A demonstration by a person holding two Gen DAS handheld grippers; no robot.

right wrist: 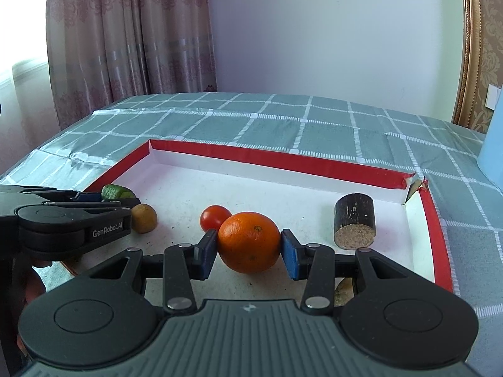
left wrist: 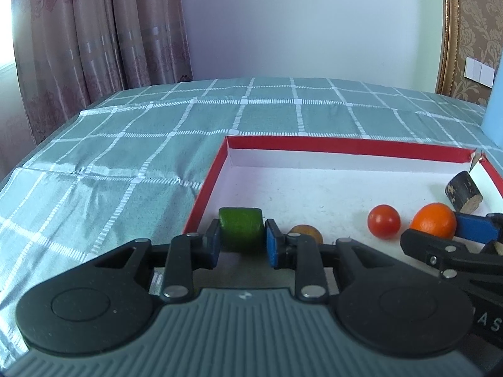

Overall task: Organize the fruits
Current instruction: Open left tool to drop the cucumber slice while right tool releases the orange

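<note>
A red-rimmed white tray [left wrist: 345,146] [right wrist: 283,160] lies on the checked tablecloth. My left gripper [left wrist: 241,235] [right wrist: 103,200] is shut on a green fruit piece [left wrist: 241,231] [right wrist: 115,191] at the tray's left side. My right gripper [right wrist: 248,245] [left wrist: 440,235] is shut on an orange [right wrist: 249,241] [left wrist: 434,223] in the tray's middle. A red tomato [left wrist: 384,221] [right wrist: 213,216] sits just behind the orange. A brown kiwi [left wrist: 305,233] [right wrist: 144,218] lies beside the left gripper. A dark sugarcane chunk [left wrist: 463,191] [right wrist: 354,220] lies at the tray's right.
A green checked tablecloth [left wrist: 125,157] [right wrist: 314,119] covers the table. A light blue object [right wrist: 492,144] [left wrist: 493,119] stands at the right beyond the tray. A curtain [left wrist: 94,31] and wall are behind. Another pale piece [right wrist: 342,292] lies under the right gripper's finger.
</note>
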